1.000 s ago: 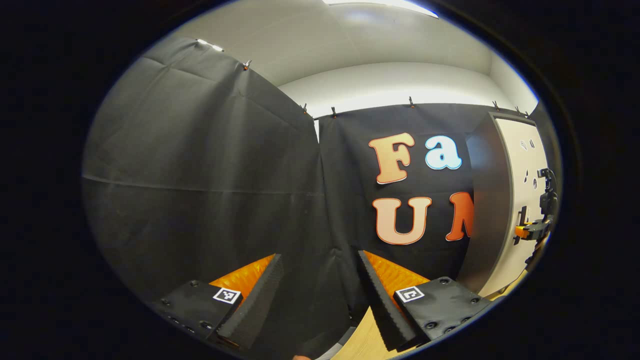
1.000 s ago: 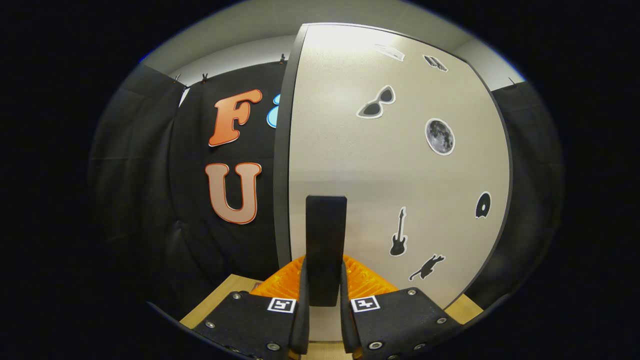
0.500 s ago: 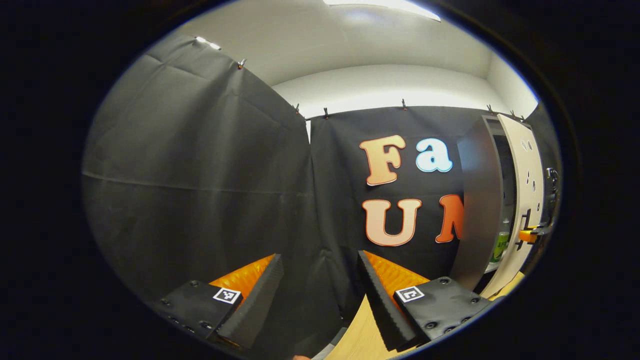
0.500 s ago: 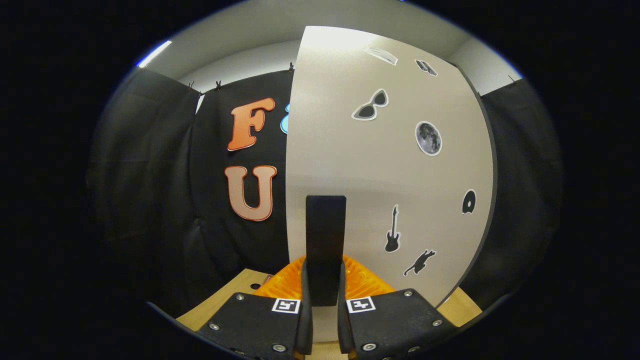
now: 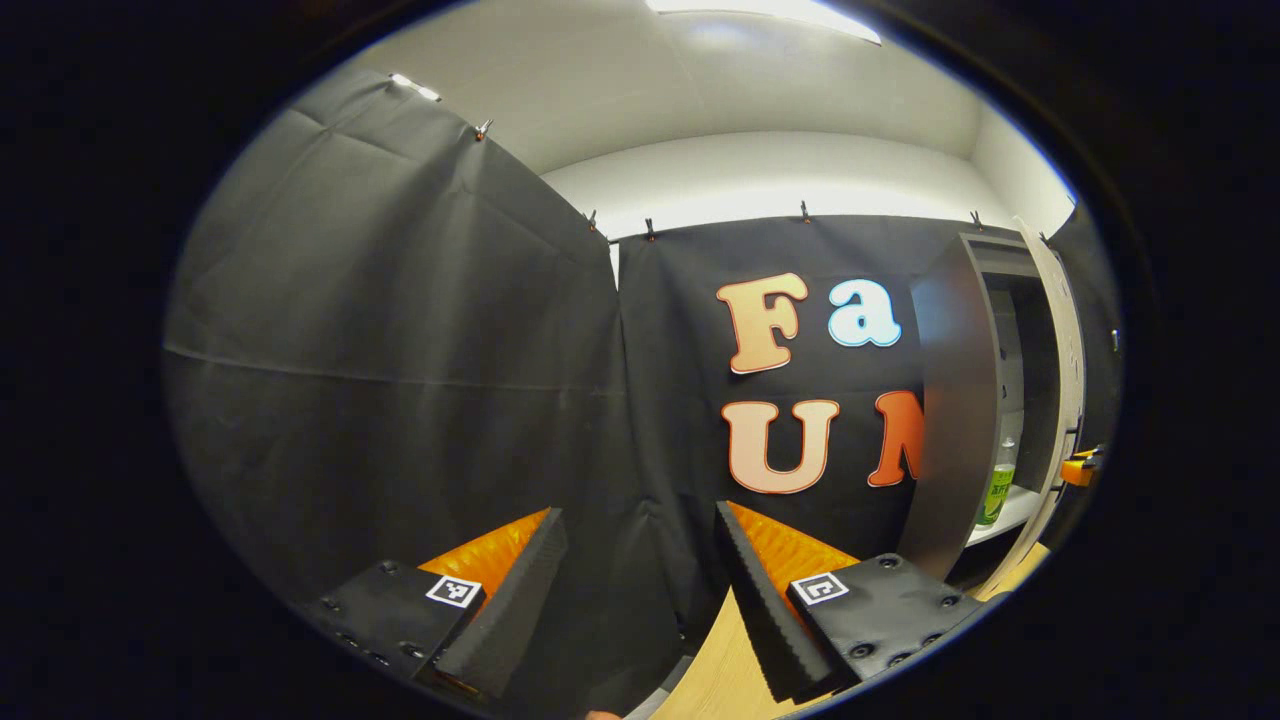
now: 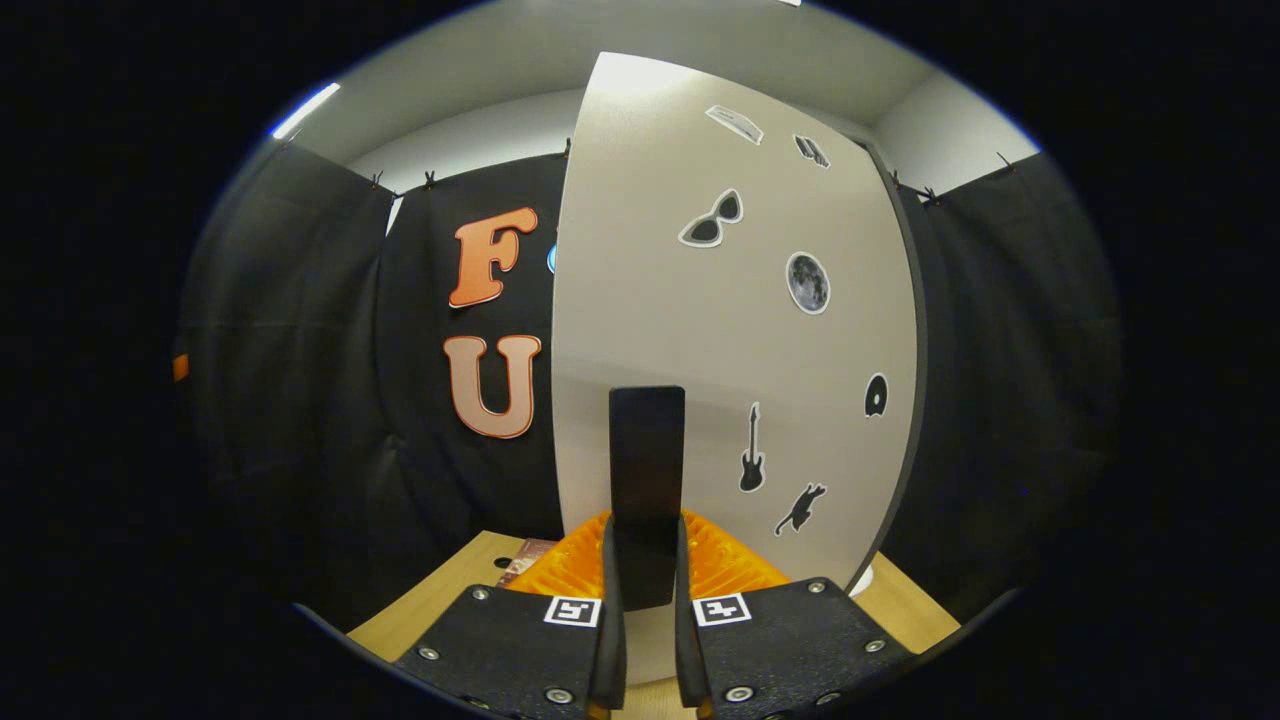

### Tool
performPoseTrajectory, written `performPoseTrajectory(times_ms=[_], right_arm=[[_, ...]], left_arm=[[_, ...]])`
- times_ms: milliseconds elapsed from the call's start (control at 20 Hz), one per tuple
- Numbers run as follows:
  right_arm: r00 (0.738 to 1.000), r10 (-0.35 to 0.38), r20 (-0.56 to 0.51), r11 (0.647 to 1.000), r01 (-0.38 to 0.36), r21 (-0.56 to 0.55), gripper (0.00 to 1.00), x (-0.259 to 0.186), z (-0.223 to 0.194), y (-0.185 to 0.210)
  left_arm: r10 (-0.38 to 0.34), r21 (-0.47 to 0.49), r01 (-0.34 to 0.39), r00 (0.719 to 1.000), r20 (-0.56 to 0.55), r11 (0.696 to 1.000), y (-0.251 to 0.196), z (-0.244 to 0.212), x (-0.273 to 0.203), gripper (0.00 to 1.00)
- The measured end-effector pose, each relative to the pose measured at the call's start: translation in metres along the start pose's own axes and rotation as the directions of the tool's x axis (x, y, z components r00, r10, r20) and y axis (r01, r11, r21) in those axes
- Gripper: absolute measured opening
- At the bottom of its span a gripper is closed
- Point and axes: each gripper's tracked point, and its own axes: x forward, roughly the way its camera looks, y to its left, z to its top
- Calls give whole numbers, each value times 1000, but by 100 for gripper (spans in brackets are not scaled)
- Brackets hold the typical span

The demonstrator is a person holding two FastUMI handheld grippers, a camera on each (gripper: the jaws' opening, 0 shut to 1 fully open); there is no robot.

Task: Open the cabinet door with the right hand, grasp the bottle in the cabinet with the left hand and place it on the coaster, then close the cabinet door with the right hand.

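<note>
Recording booth: clipped black cloth walls (image 5: 400,350), stickered cabinet door (image 6: 730,330).

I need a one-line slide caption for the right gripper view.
Right gripper shut on the black handle of the sticker-decorated cabinet door.

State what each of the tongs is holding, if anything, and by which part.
The right tongs are shut on the door's handle, clamping its lower end. The left tongs are open and hold nothing.

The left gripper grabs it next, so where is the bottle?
In the left gripper view, the bottle stands at far right on a shelf inside the open cabinet.
</note>
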Motion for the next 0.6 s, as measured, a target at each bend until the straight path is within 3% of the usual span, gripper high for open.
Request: performPoseTrajectory(times_ms=[500, 550, 600], right_arm=[[1000, -28, -2, 999, 28, 23, 17, -19, -1, -13], [999, -34, -2, 999, 34, 20, 14, -21, -2, -15], [999, -40, -1, 999, 40, 15, 17, -22, -1, -18]], left_arm=[[-47, -7, 47, 999, -6, 999, -25, -5, 12, 94], [-56, -7, 56, 998, -5, 998, -30, -6, 14, 94], [-64, -7, 64, 998, -4, 998, -35, -6, 16, 94]])
